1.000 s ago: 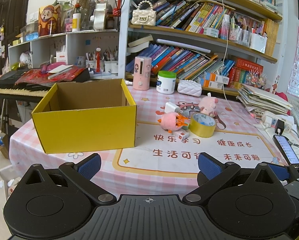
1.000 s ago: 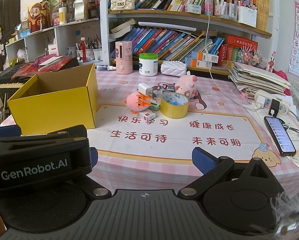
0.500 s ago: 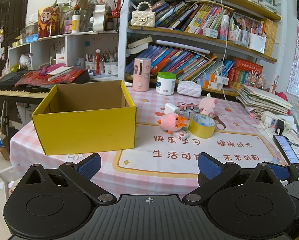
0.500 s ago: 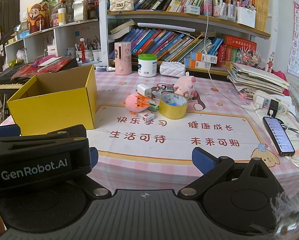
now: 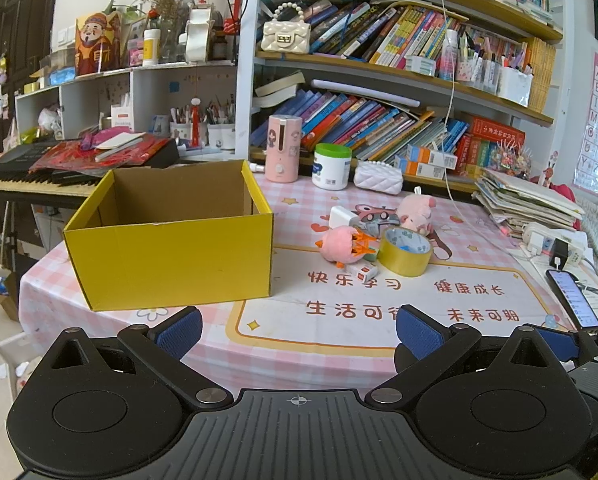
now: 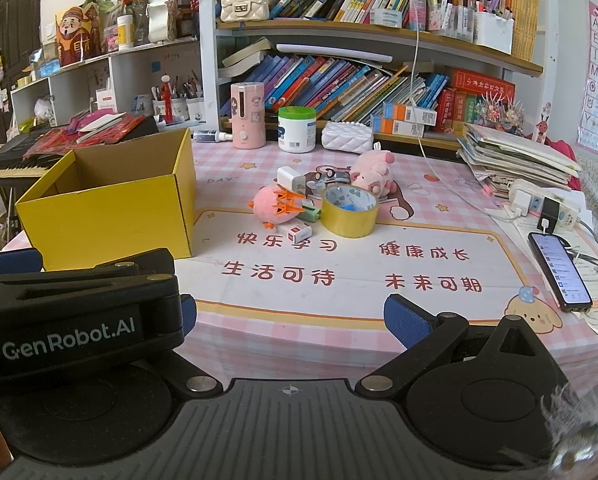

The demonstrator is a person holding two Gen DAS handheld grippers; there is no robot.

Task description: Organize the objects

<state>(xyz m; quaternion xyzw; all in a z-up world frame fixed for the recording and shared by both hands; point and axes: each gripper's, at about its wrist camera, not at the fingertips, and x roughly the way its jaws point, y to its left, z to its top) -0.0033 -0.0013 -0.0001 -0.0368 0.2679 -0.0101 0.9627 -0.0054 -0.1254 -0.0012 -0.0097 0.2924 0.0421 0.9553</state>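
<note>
An empty yellow cardboard box [image 5: 171, 256] [image 6: 107, 220] stands on the left of the pink checked table. Right of it lies a cluster: a pink round plush with orange spikes [image 5: 341, 244] [image 6: 273, 208], a roll of yellow tape [image 5: 405, 252] [image 6: 349, 212], a pink pig plush [image 5: 415, 210] [image 6: 373, 174], a white charger [image 5: 343, 216] [image 6: 289, 178] and a small white box [image 5: 362, 271] [image 6: 295, 231]. My left gripper [image 5: 297, 330] is open at the table's near edge, holding nothing. My right gripper [image 6: 287, 312] is open too, well short of the cluster.
A phone [image 6: 559, 270] lies at the right edge, a power strip [image 6: 543, 206] and a stack of papers [image 6: 515, 156] behind it. A pink dispenser [image 6: 247, 114], a white jar [image 6: 296, 130] and a quilted pouch [image 6: 347, 138] line the back below bookshelves. A keyboard [image 5: 31, 178] stands left.
Both views have crept slightly forward and up, so the table and its objects sit a little closer. Both grippers stay open and nothing on the table has moved.
</note>
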